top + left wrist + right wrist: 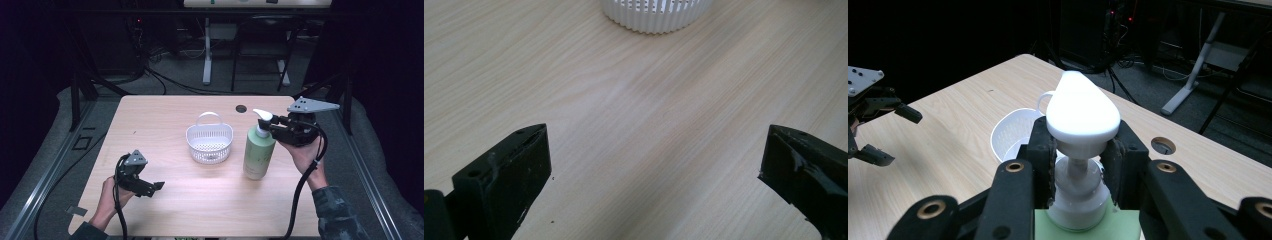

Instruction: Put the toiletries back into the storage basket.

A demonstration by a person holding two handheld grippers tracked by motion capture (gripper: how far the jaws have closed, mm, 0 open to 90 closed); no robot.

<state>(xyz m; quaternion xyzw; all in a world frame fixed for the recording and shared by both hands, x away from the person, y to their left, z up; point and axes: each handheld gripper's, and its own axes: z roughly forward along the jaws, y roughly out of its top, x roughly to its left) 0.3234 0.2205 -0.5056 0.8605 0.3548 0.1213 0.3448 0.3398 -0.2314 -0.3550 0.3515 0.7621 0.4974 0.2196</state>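
A pale green pump bottle [259, 155] with a white pump head [1083, 107] is upright on the right half of the table. My right gripper [266, 128] comes in level from the right, and its black jaws are shut on the bottle's white pump neck just under the head [1078, 170]. Whether the bottle's base touches the wood I cannot tell. A white slotted basket [209, 142] with a handle sits left of the bottle [1008, 135]. My left gripper [152, 189] hovers low at the front left, jaws wide open over bare wood [654, 150], and also shows in the right gripper view [895, 135].
The light wooden table [165, 115] has a round cable hole [241, 108] near its far edge. The basket's rim [656, 20] lies ahead of the left jaws. Beyond the table, dark floor holds cables and desk legs [206, 60].
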